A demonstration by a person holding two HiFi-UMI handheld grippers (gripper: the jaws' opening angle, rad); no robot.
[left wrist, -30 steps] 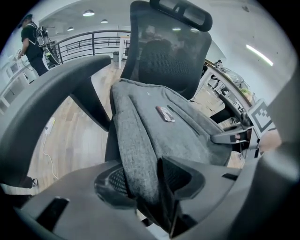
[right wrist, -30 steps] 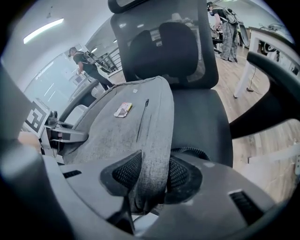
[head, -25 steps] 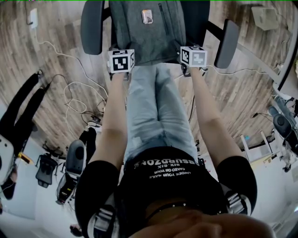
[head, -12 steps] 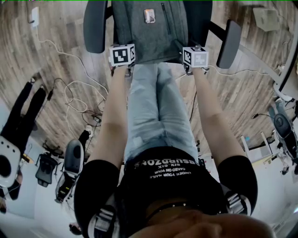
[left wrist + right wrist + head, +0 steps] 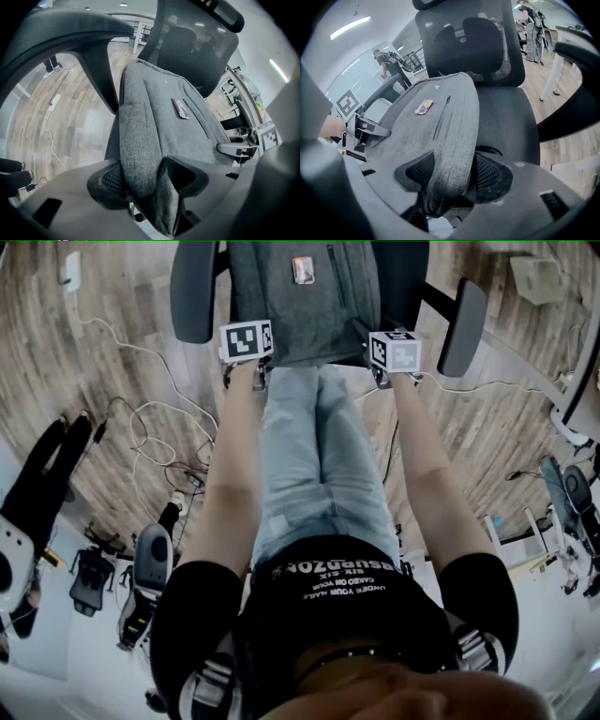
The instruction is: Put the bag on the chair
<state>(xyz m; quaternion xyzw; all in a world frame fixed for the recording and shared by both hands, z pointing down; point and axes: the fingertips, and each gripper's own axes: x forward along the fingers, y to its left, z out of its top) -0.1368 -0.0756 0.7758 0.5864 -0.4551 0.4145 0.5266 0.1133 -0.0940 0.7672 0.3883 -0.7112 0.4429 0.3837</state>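
A grey fabric backpack sits on the seat of a black office chair. It leans back against the mesh backrest, with a small label patch on its front. It lies between the two armrests, and its lower edge faces me.

I hold my left gripper at the bag's near left corner. Its jaws have just been opening, and a fold of the grey fabric runs between the pads without being pinched, so I read this grip as released. My right gripper is at the near right corner and matches it: jaws just opened, the bag's edge loose between them, nothing clamped. Both grippers point steeply down.

The bag looks fully supported by the chair, so I judge the placing done and the letting-go step in hand. The next move calls for drawing both grippers straight back toward me, clear of the fabric, without snagging a fold and tipping the bag forward.

Beyond the chair there is wooden floor with loose cables.
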